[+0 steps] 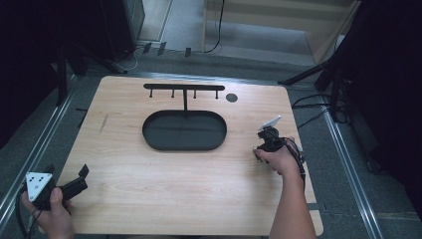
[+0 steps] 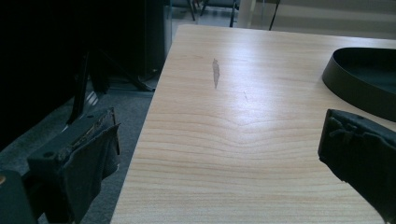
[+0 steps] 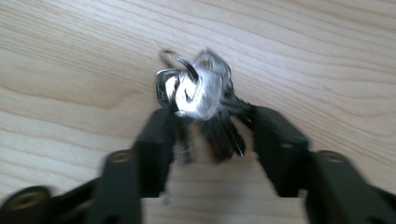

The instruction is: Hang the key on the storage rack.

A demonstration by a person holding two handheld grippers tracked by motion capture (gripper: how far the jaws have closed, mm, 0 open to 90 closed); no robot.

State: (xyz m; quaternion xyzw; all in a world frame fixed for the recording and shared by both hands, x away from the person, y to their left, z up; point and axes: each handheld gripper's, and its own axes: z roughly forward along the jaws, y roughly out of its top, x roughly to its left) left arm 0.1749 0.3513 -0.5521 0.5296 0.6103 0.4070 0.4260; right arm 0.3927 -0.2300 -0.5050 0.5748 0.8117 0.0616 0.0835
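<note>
A bunch of silver keys (image 3: 196,91) on a ring lies on the wooden table (image 1: 164,194), and my right gripper (image 3: 212,116) points down at it. Both black jaws press against the bunch's sides, so the gripper is shut on the keys. From above, the right gripper (image 1: 267,143) sits near the table's right edge, with a hand behind it. My left gripper (image 1: 82,178) rests at the front left corner. It stands open with nothing between its fingers (image 2: 84,158). A black oval tray (image 1: 149,130) lies mid-table, and a black rack with several hooks (image 1: 184,87) stands behind it.
A small dark round disc (image 1: 231,97) is set into the table right of the rack. A grey scuff (image 2: 215,72) marks the wood near the left edge. Dark stands and cables (image 1: 318,74) surround the table on the floor.
</note>
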